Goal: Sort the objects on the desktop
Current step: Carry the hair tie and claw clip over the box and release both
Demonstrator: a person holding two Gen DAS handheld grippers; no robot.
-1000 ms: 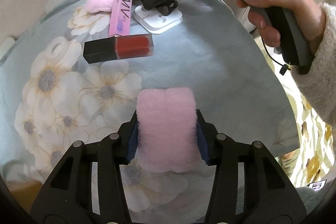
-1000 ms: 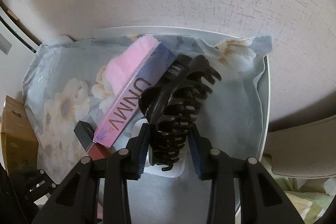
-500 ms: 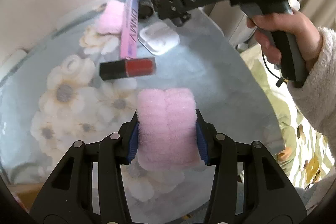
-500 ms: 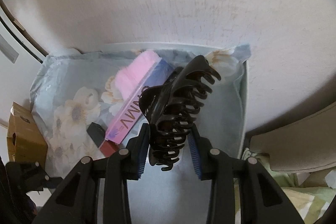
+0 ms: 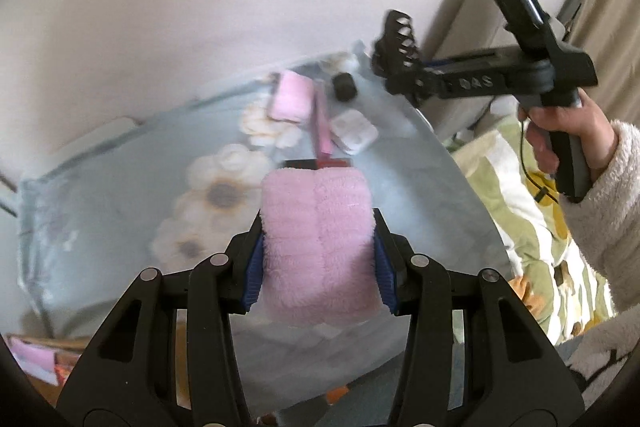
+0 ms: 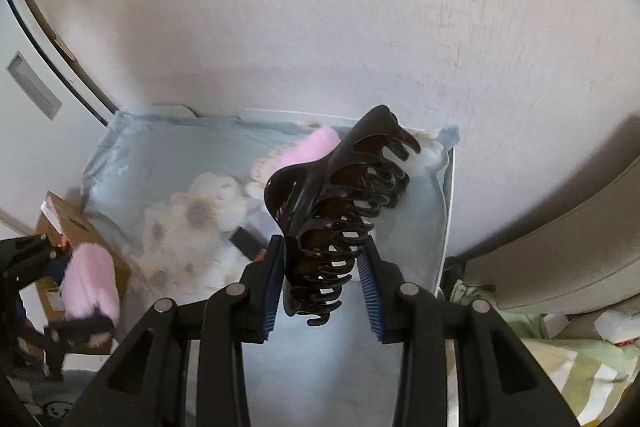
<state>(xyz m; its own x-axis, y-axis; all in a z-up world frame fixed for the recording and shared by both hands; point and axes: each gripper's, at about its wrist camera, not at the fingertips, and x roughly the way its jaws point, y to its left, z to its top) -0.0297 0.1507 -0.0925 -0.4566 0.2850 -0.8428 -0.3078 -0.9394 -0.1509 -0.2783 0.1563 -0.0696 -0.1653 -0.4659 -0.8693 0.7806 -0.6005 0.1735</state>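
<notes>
The left gripper (image 5: 318, 267) points steeply down, its blue pads (image 5: 253, 273) pressed into both sides of a pink fluffy pad (image 5: 318, 247); the right gripper (image 6: 322, 287) tilts down likewise, clamped on a dark claw clip (image 6: 332, 223) (teeth jutting past the fingertips); the right hand (image 5: 560, 131), in a fleecy sleeve (image 5: 604, 219), wraps the gripper's handle, held high.

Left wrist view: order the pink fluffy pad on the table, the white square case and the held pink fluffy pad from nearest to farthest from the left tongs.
1. Held pink fluffy pad, clamped between the left tongs.
2. White square case, mid-table, beyond.
3. Pink fluffy pad on the table, at the back near the wall.
</notes>
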